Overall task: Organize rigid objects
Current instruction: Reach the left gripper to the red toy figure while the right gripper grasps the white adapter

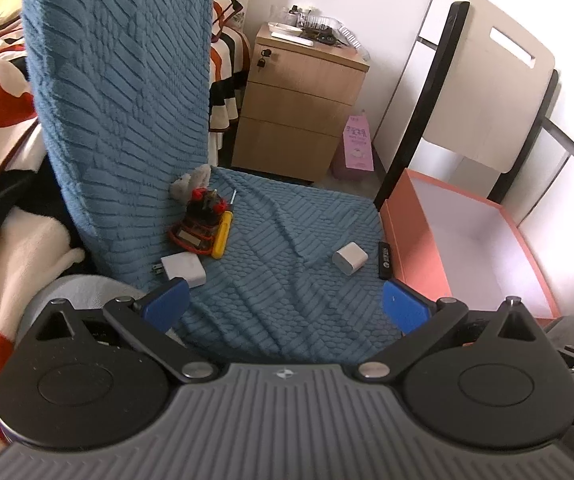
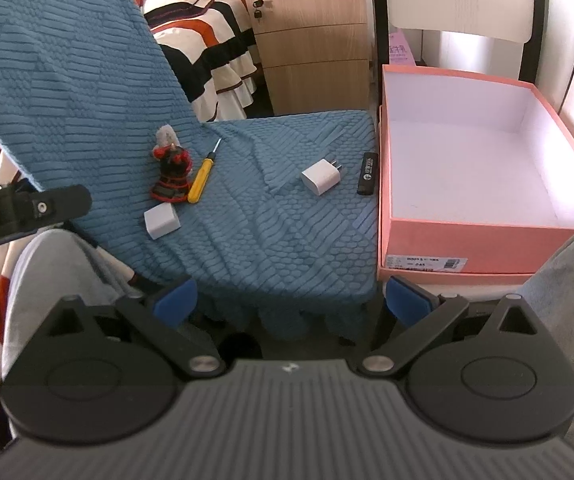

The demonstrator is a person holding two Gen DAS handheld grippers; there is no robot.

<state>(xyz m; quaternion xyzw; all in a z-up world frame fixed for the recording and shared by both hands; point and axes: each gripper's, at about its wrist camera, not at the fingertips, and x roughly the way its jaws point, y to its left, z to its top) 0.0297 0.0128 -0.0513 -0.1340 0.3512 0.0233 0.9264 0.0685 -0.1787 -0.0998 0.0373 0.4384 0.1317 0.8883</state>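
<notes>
On a chair seat covered in blue cloth (image 2: pixel 271 216) lie a yellow screwdriver (image 2: pixel 202 176), a red and black figurine (image 2: pixel 172 178), a white charger (image 2: pixel 162 221) at the left, a second white charger (image 2: pixel 322 176) and a black USB stick (image 2: pixel 367 173). They also show in the left wrist view: screwdriver (image 1: pixel 222 234), figurine (image 1: pixel 201 220), left charger (image 1: pixel 185 267), right charger (image 1: pixel 349 258), stick (image 1: pixel 385 260). An open pink box (image 2: pixel 463 236) with a white inside stands to the right, also in the left wrist view (image 1: pixel 415 240). My left gripper (image 1: pixel 285 306) and right gripper (image 2: pixel 291 300) are open and empty, short of the seat's front edge.
A wooden drawer cabinet (image 2: pixel 315 40) stands behind the seat, with a striped bed (image 2: pixel 207 40) to its left. A second chair's white back (image 1: pixel 487 92) rises behind the box. A pink bag (image 1: pixel 357 144) sits on the floor. My left gripper's body (image 2: pixel 27 210) shows at the left.
</notes>
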